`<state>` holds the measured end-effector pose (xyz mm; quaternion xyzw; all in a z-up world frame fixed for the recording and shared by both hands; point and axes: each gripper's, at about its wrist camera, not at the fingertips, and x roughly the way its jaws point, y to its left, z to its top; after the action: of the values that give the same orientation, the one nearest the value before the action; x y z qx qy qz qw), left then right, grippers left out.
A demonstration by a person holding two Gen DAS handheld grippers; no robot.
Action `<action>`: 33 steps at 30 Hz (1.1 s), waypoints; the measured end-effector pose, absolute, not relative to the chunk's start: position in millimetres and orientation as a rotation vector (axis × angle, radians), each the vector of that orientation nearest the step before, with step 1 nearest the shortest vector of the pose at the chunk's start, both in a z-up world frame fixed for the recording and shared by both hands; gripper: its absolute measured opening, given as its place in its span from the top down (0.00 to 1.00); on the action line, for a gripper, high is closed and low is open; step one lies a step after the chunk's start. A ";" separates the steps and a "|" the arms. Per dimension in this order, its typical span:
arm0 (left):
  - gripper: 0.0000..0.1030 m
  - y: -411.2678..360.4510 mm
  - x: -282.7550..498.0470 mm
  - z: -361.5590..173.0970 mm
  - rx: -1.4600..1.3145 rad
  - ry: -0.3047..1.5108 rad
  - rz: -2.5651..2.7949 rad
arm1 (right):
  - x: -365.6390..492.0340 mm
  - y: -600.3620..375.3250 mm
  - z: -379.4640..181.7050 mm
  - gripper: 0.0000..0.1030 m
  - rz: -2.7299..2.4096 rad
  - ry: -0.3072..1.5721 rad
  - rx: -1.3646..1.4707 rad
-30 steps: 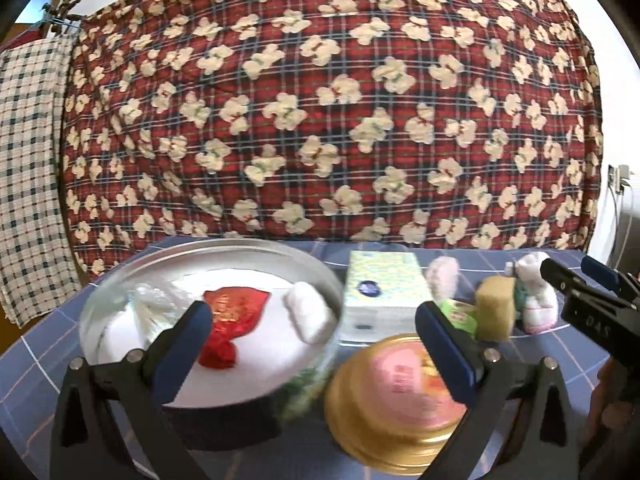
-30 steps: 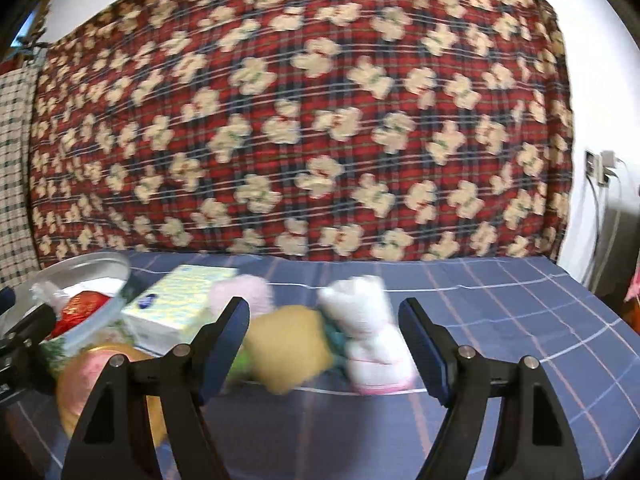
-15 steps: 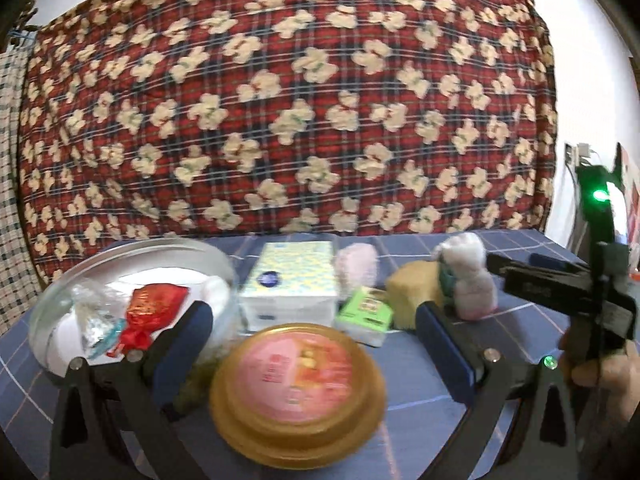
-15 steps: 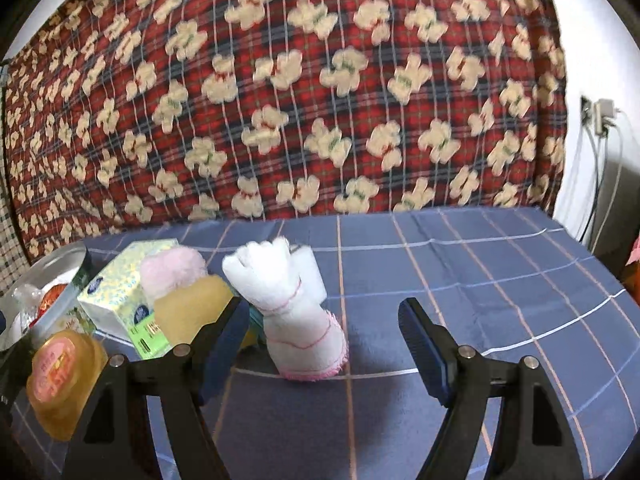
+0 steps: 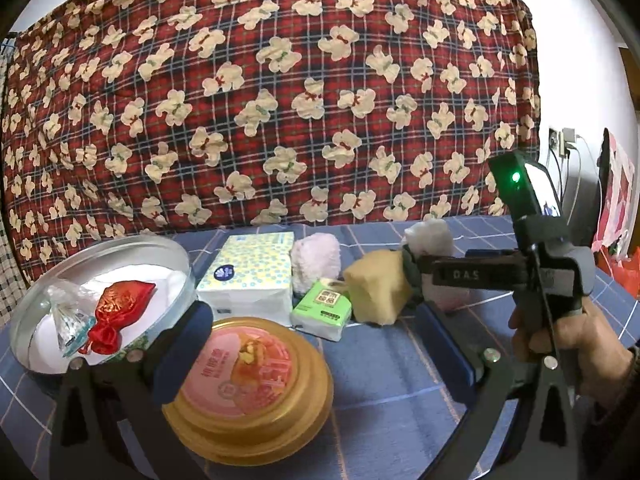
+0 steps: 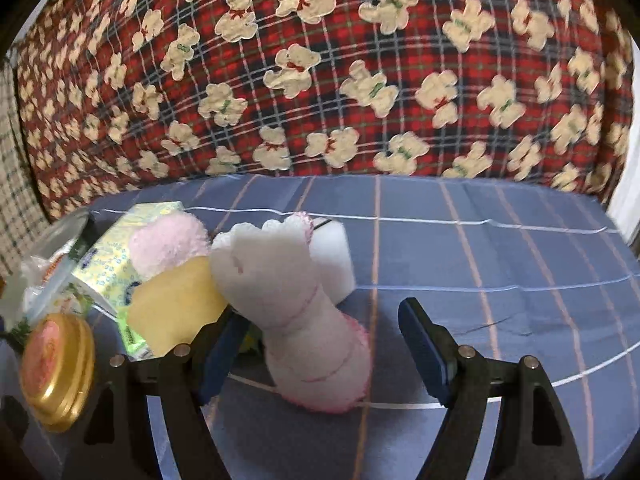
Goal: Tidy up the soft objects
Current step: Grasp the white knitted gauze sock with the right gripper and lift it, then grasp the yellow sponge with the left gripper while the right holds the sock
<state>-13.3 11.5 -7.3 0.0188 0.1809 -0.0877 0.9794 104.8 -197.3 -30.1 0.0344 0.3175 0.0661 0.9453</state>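
A white, pink-edged rolled cloth (image 6: 312,320) stands on the blue checked tablecloth between the fingers of my right gripper (image 6: 320,344). Its jaws are closing, with a gap still showing on both sides of the cloth. Beside it lie a yellow sponge (image 6: 176,308), a pink fluffy cloth (image 6: 168,244) and a white foam block (image 6: 332,256). In the left wrist view the right gripper (image 5: 416,280) reaches in past the sponge (image 5: 376,288), held by a hand. My left gripper (image 5: 316,344) is open above a gold-rimmed pink-lidded tub (image 5: 252,380).
A round metal tin (image 5: 24,320) at the left holds a red pouch (image 5: 116,308) and a clear bag (image 5: 68,316). A tissue box (image 5: 252,272) and a green tissue pack (image 5: 324,308) sit mid-table. A red plaid blanket (image 5: 280,80) hangs behind.
My right gripper has moved down and forward until its fingers straddle the white cloth, and they have narrowed slightly. The left gripper has shifted right, from the tin toward the tub.
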 end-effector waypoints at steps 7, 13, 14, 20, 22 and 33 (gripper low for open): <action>0.00 2.1 -6.9 -9.8 0.043 0.394 -0.175 | 96.9 -201.9 -29.8 0.67 0.196 0.647 0.097; 0.00 -8.7 -5.7 -9.0 0.074 0.387 -0.190 | 73.1 -232.1 -7.4 0.67 0.127 0.497 0.197; 0.00 -9.9 -5.7 -8.4 0.079 0.378 -0.190 | 68.8 -237.9 -3.7 0.67 0.100 0.466 0.209; 0.00 -23.9 14.1 4.9 0.109 0.411 -0.242 | 65.7 -252.2 0.3 0.67 0.054 0.437 0.267; 0.00 -33.3 31.5 7.4 0.127 0.475 -0.269 | 67.1 -253.2 0.3 0.67 0.055 0.443 0.278; 0.08 -82.7 100.7 -10.8 0.268 0.668 -0.233 | 67.1 -267.3 -4.6 0.66 0.046 0.460 0.348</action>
<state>100.7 -82.7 -10.8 0.1310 0.3261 -0.1137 0.9293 67.1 -267.3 -4.6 0.1715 0.2269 0.0226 0.9584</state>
